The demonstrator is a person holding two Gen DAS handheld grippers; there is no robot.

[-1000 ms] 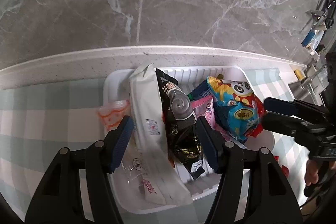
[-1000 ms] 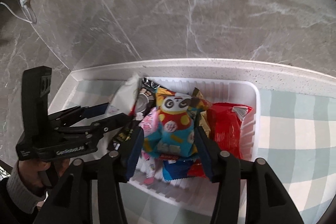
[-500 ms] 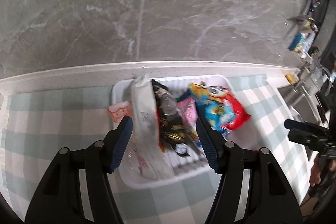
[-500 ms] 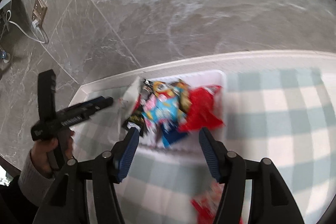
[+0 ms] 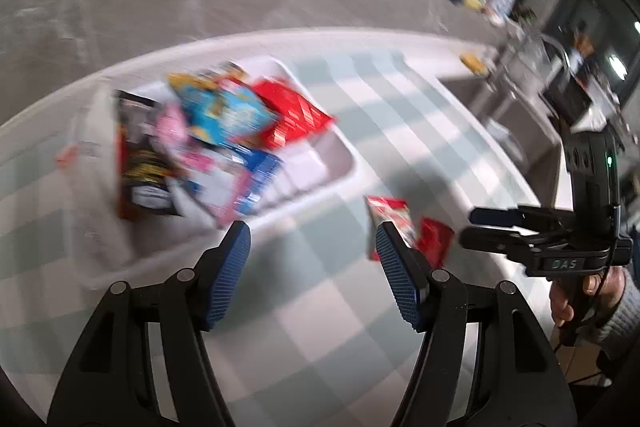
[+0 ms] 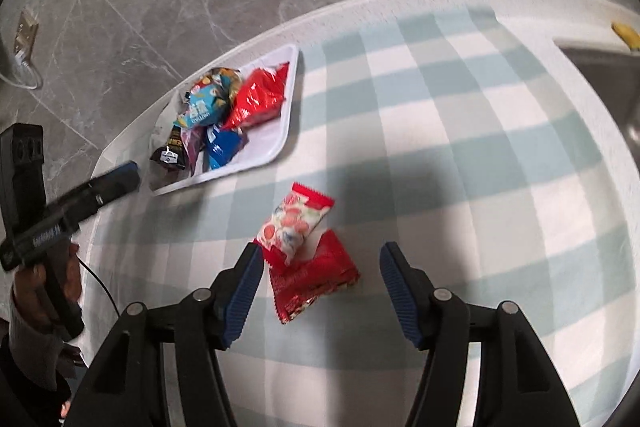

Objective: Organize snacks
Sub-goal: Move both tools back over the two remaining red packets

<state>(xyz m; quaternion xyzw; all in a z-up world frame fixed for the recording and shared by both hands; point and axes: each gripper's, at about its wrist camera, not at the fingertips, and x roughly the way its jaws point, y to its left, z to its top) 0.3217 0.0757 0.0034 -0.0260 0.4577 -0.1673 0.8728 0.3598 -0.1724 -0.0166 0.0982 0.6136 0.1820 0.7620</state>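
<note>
Right gripper (image 6: 320,279) jaws wide, empty, over the red packet (image 6: 312,275); white-red packet (image 6: 296,223) overlaps it, long axis pointing up-right; left gripper (image 5: 310,267) jaws wide too.

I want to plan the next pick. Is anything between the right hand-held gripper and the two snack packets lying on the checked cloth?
Nothing visible is in the way. The right hand-held gripper is open, and the red packet lies partly between its fingers. The red-and-white packet overlaps its far end. Only bare checked cloth surrounds them.
</note>
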